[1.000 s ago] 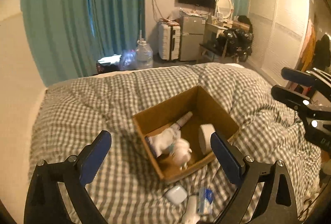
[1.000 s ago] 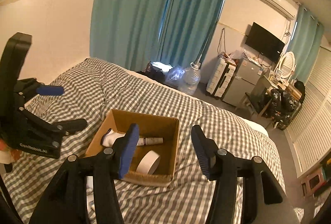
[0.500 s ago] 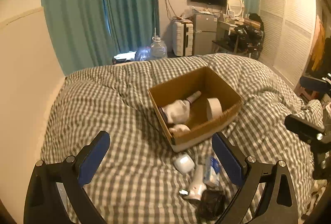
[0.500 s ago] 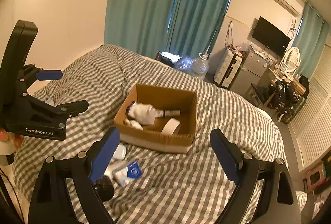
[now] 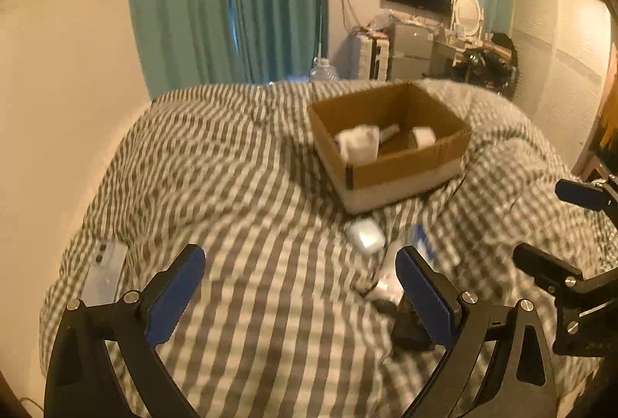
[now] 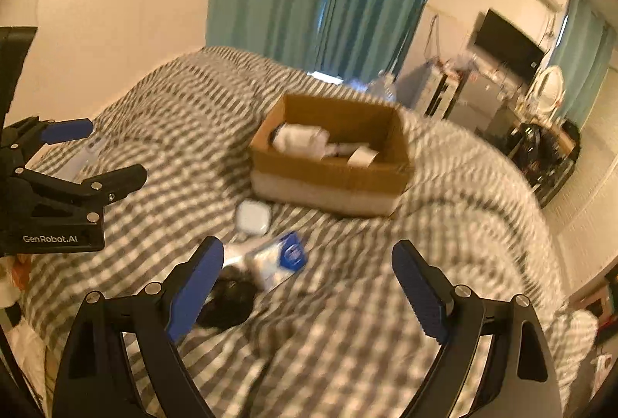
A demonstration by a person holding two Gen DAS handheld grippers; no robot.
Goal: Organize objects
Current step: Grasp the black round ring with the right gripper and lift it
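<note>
Your left hand-held gripper [image 5: 299,288] hangs above the checked duvet [image 5: 231,186] with its blue-padded fingers spread wide and nothing between them; your right hand-held gripper [image 6: 309,286] is likewise wide open and empty, held over the near part of the bed. Both views are smeared by motion, so small detail is unreliable.

Far and a little right of centre sits the cardboard box [image 6: 328,182], open-topped, which looks like the collecting place: it already holds a white bundle [image 6: 299,140], a tube-like item [image 5: 390,131] and a white roll [image 5: 424,136], lying loose on its floor. Just in front of the box's near wall lies a white earbud case [image 6: 253,217]. Nearer to you is a small cluster: a white-and-blue packet [image 6: 280,257], a pale tube [image 6: 237,252] touching it on its left, and a dark rounded object [image 6: 230,302] nearest of all, which I cannot identify. Far to the left, well apart from everything, a phone [image 5: 104,273] lies flat on the duvet.

By my reading you are between picks, with four or five things left to box. Your right gripper is best placed for the cluster, which sits just beyond its left finger. Expect the soft duvet to give under pressure, so flat things like the packet may need a shallow, scooping approach.
</note>
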